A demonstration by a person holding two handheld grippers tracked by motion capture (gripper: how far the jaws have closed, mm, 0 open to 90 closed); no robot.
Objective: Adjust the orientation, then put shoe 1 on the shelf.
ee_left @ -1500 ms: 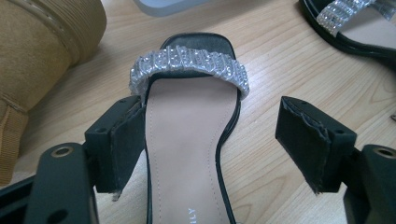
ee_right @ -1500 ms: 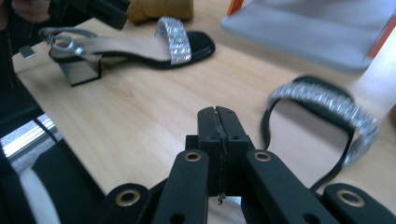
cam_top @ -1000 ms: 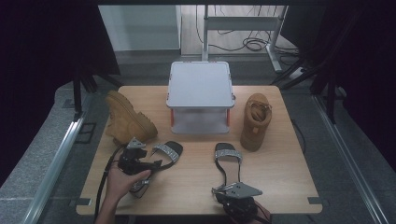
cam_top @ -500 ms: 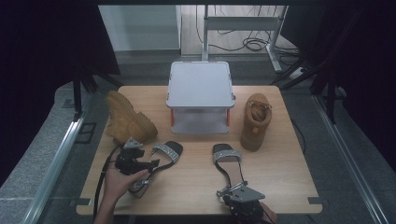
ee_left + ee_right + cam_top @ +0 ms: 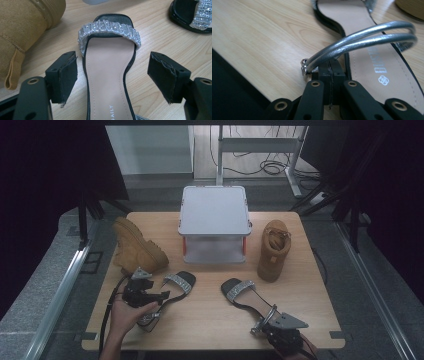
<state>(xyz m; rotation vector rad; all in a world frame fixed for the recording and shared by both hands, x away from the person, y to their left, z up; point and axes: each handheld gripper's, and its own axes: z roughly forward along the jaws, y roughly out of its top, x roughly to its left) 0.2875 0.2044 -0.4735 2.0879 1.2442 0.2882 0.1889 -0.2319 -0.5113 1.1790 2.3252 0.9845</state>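
Left claw (image 5: 112, 75) wide, astride sandal (image 5: 110, 75) | right claw (image 5: 331, 75) pinched together beside strap (image 5: 362, 41), at table edge (image 5: 242, 82)

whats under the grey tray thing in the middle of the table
The grey tray stands on red legs above the table. Below its top sits a pale lower level, with nothing visibly on its front part. Its rear part is hidden by the tray's top.

High view looks down on the table (image 5: 210, 315); both gripper views sit close above it.

left sandal (image 5: 110, 75) heel cut off, boot (image 5: 22, 32) cropped
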